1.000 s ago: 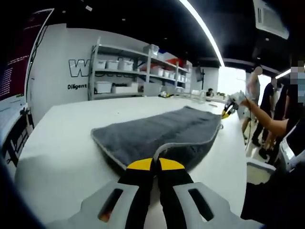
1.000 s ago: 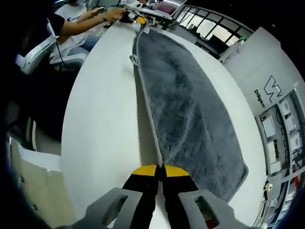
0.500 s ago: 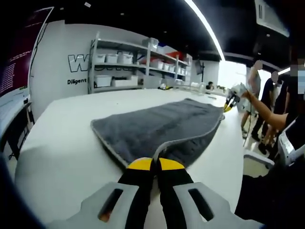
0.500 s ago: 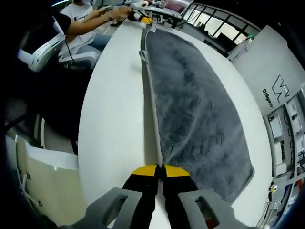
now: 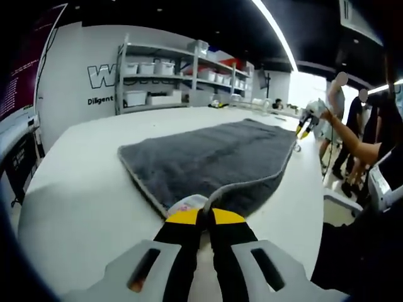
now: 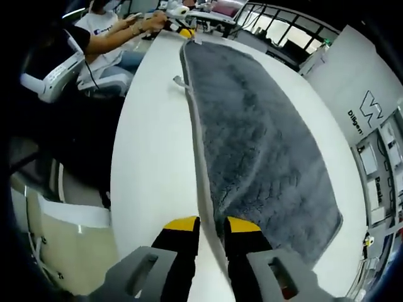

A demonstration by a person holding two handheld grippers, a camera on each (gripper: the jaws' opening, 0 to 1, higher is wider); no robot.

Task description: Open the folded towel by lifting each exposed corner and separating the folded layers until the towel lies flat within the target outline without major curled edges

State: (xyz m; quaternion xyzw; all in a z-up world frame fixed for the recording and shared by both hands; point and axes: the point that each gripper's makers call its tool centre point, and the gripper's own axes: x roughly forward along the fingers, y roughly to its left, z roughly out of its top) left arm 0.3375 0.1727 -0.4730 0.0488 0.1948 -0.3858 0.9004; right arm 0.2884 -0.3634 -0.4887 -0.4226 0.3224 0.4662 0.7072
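Observation:
The grey towel lies stretched out long on the white table. My left gripper is shut on the towel's near corner, lifting its pale hem, with a white label beside the jaws. Far along the table, my right gripper sits at the towel's other end. In the right gripper view the towel runs away from my right gripper, which stands open with the towel's hem lying loose between the jaws. The left gripper shows small at the far corner.
Shelves with white bins stand against the back wall. People stand and sit along the table's edge, one seated with a white device. A small hanging loop sticks out of the towel's hem.
My right gripper's jaws have parted and let go of the towel's hem. The left gripper stays shut on its corner, where a white label has come into sight.

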